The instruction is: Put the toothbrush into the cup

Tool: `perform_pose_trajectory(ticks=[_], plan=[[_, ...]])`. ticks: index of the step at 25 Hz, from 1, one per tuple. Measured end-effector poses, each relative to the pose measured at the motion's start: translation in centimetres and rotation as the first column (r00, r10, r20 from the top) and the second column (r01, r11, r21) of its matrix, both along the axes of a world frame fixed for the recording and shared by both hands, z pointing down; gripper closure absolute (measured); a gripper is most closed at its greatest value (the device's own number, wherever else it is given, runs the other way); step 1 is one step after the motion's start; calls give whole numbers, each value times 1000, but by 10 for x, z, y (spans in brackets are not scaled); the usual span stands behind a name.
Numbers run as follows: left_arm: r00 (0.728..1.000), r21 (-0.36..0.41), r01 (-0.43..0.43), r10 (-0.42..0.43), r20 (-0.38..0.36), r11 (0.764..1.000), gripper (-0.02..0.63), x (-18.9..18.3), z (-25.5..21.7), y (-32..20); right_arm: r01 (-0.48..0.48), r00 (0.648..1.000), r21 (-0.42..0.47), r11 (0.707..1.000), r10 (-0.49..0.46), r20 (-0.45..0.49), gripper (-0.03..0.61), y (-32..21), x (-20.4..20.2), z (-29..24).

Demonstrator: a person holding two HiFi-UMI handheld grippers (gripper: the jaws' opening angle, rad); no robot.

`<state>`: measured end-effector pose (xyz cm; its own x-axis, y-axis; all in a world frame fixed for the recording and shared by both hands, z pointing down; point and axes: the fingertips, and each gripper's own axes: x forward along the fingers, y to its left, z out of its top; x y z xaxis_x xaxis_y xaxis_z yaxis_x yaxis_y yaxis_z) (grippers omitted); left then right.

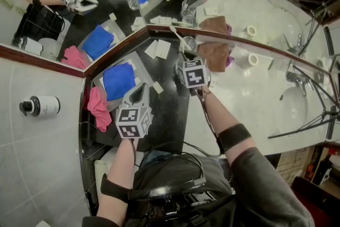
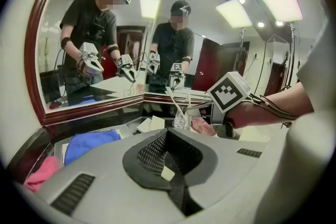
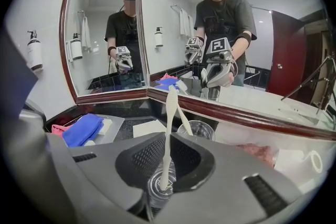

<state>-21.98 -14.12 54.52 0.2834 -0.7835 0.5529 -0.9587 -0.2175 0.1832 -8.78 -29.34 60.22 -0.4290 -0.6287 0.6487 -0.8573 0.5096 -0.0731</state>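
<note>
White toothbrush (image 3: 169, 113) stands upright, clamped between the jaws of the right gripper (image 3: 167, 139), with its lower end inside a clear cup (image 3: 157, 189) on the black counter (image 3: 131, 110). Left gripper (image 2: 168, 136) is closed and empty, near a blue cloth (image 2: 89, 141).

The toothbrush (image 3: 168, 128) stands in the cup (image 3: 157, 191) before the mirror (image 3: 105, 34), right of the tray (image 3: 114, 124) bearing the cloth (image 3: 81, 129).
</note>
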Motion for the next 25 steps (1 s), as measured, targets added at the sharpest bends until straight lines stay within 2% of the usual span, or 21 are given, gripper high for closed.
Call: perform_pose_trajectory(ticks=[4, 11, 19, 25], plan=[[1000, 8, -3, 3, -3, 1000, 611, 2, -2, 4, 1, 1000, 28, 1000, -1, -15, 529, -1, 8, -17], [1000, 28, -24, 24, -11, 999, 611, 9, -7, 15, -15, 1000, 73, 997, 14, 9, 529, 21, 24, -76], [998, 40, -55, 56, -13, 998, 611, 20, -11, 33, -35, 999, 3, 999, 35, 2, 529, 94, 54, -86], [996, 27, -88, 89, -16, 996, 611, 31, -4, 50, -81, 997, -132, 988, 81, -4, 529, 163, 71, -36]])
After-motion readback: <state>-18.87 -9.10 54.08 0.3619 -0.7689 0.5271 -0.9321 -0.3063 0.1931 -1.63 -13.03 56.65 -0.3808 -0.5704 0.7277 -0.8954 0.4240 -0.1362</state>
